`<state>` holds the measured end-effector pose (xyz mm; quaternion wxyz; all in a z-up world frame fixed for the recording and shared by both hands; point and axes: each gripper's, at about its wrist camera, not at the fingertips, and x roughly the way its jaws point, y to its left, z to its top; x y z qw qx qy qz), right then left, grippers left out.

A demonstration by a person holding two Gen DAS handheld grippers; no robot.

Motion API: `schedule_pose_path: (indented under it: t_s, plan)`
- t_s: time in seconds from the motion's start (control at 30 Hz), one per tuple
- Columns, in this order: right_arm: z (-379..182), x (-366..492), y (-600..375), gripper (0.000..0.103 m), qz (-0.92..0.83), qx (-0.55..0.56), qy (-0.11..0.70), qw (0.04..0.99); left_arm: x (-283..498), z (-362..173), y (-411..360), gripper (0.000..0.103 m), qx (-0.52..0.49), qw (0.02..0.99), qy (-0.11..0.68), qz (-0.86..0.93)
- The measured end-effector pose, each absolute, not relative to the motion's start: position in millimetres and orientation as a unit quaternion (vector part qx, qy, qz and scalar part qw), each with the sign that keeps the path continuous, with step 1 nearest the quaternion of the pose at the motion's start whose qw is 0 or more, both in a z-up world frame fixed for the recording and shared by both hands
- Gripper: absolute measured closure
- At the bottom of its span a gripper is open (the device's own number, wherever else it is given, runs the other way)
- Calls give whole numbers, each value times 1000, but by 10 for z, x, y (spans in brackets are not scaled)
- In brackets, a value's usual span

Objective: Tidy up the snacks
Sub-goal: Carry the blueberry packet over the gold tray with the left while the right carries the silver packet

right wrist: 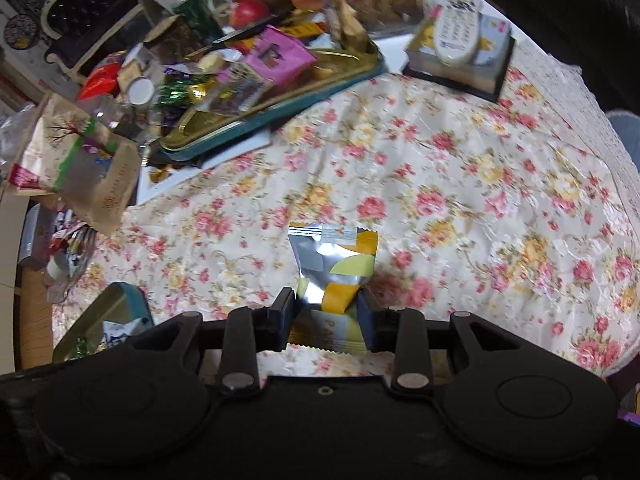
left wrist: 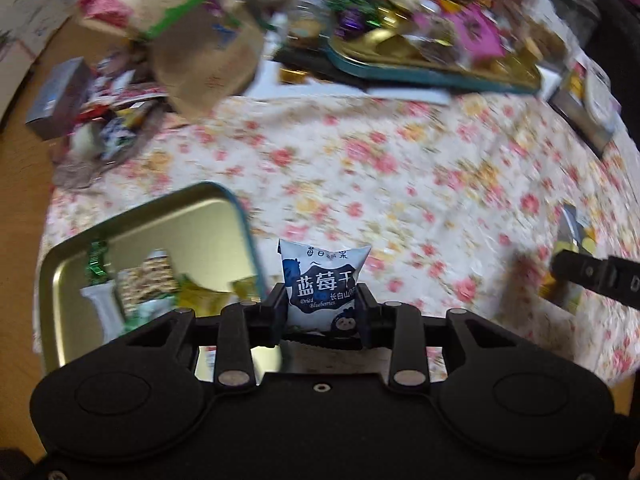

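left gripper clamped on blueberry packet, right gripper clamped on silver-yellow packet, gold tin just left, floral tablecloth beneath

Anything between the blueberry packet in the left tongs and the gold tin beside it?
Nothing visible. The left tongs hold the blueberry packet right beside the gold tin, whose near rim is the only thing to clear; snacks already lie inside.

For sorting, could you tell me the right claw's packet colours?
Silver packet with orange and pale-green patches; right wrist view.
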<state>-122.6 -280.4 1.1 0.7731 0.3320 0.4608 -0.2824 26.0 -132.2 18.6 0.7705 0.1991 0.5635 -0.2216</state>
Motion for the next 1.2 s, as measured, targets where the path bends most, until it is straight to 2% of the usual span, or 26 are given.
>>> schedule_pose_path:
  t_s: [0.5, 0.63, 1.2]
  plan:
    - [294, -455, -1794, 67, -150, 266, 441, 844, 986, 444, -171, 60, 89, 813, 568, -92]
    - [316, -309, -1515, 67, -116, 250, 440, 855, 1057, 474, 27, 60, 88, 822, 559, -64]
    - [134, 140, -849, 67, -46, 221, 444, 867, 1334, 246, 855, 59, 51, 809, 585, 18]
